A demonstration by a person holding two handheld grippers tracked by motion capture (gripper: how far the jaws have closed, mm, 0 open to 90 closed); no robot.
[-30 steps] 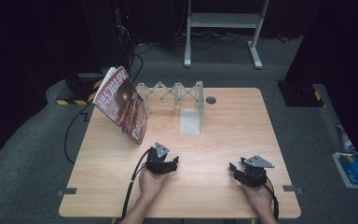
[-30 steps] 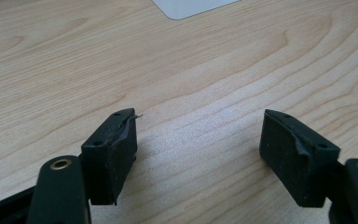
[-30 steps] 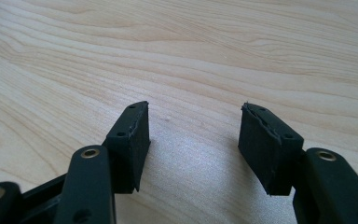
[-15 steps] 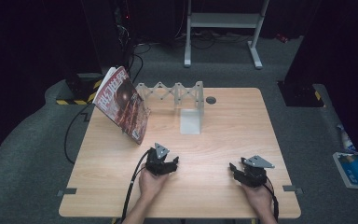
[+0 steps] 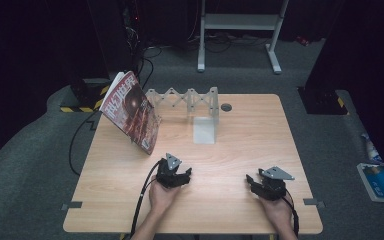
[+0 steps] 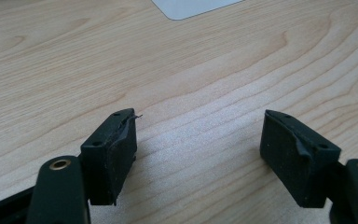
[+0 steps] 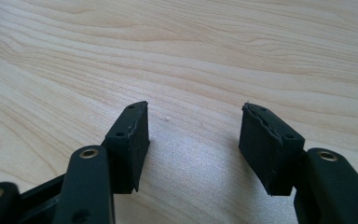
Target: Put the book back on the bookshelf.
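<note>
The magazine (image 5: 130, 110) leans tilted against the left end of the grey folding rack (image 5: 185, 100) at the table's (image 5: 240, 150) far side, well apart from the left gripper (image 5: 184, 174) and right gripper (image 5: 250, 181), both spread wide and empty near the front edge.

Black grippers (image 5: 175, 176), grey plates, cables

Bare tabletop (image 5: 240, 150) lies open ahead; magazine (image 5: 130, 111) and rack (image 5: 187, 100) block the far-left

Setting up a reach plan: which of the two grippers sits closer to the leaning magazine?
The left gripper. It rests just below the magazine, while the right gripper lies farther across the table.
</note>
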